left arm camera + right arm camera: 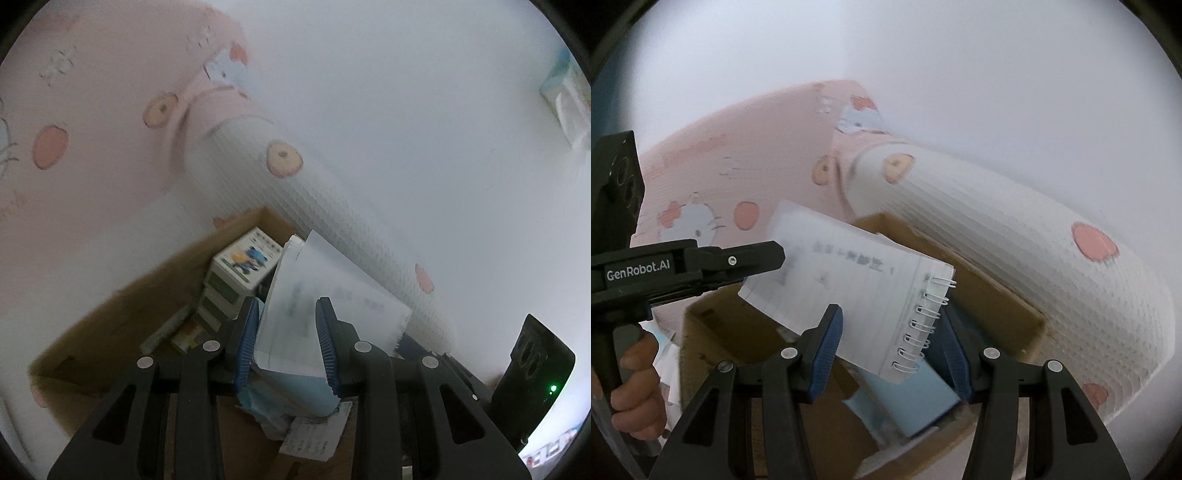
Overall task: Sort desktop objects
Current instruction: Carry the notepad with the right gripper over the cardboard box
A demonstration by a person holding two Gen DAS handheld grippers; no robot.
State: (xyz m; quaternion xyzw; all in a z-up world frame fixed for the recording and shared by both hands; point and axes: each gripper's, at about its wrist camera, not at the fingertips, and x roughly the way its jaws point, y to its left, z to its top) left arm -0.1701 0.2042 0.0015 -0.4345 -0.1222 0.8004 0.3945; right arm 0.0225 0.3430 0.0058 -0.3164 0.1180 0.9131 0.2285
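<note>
The right hand-held gripper [888,350] is clenched on the spiral notebook [857,291] at its wire binding, and the left hand-held gripper [286,345] pinches the opposite end, carrying it above the cardboard box [993,295]. Card packs [242,269] and papers already lie inside, so sorting looks well advanced; lowering remains. Behind, pink patterned bedding [746,158] crowds the box.

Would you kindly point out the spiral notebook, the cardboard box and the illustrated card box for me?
spiral notebook [849,295]: right wrist view, on its lined top page.
cardboard box [990,295]: right wrist view, on its far inner wall.
illustrated card box [245,260]: left wrist view, on its printed top face.
</note>
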